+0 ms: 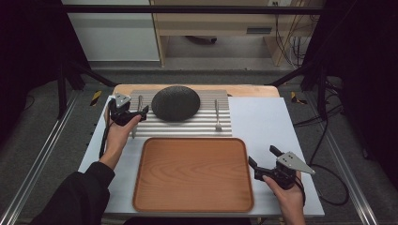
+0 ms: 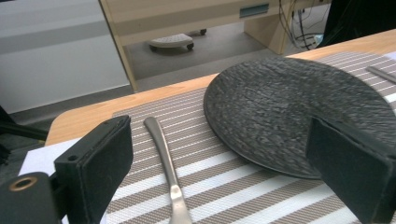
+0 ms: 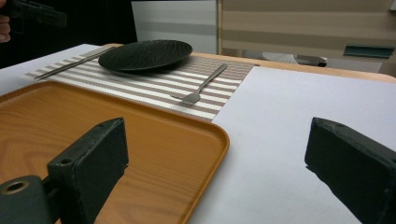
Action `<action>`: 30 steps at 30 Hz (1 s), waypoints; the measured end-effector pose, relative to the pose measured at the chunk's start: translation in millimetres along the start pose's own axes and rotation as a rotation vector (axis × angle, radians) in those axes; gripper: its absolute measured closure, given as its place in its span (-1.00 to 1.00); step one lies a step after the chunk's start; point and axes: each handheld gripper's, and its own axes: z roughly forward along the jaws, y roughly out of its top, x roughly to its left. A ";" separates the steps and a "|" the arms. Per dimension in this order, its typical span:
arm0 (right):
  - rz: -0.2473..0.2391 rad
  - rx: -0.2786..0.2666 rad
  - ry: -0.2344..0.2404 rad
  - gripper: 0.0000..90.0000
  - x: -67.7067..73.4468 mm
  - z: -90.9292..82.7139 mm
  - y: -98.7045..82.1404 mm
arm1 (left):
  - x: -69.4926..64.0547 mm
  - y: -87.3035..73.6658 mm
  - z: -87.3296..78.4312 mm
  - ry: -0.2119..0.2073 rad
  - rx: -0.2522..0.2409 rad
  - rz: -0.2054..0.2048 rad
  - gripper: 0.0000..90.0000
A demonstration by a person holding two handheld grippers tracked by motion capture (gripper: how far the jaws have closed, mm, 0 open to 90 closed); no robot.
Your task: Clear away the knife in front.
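the left hand-held gripper (image 1: 142, 112) hangs wide open and empty over the striped mat (image 1: 206, 125), its jaws on either side of the knife (image 2: 167, 169) and the left rim of the black plate (image 2: 299, 109). the right hand-held gripper (image 1: 264, 158), also wide open with nothing in it, waits beside the wooden tray (image 1: 192, 206) on the bench (image 1: 267, 117). if the left one closes here, i think one jaw may push the plate rim, and the thin knife could slip away on the mat.
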 end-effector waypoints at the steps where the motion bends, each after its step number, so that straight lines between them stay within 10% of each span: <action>1: 0.001 0.000 0.001 -0.86 0.1 0.1 0.0 | 0.8 -0.5 1.3 0.002 -0.001 -0.006 -0.82; 20: -0.007 0.007 0.001 -0.86 0.3 0.2 -0.2 | 9.4 -11.2 14.9 0.030 0.044 -0.025 -0.80; 30: -0.004 0.006 0.001 -0.85 0.4 -0.7 0.2 | 8.2 13.4 12.8 0.025 0.020 -0.013 -0.79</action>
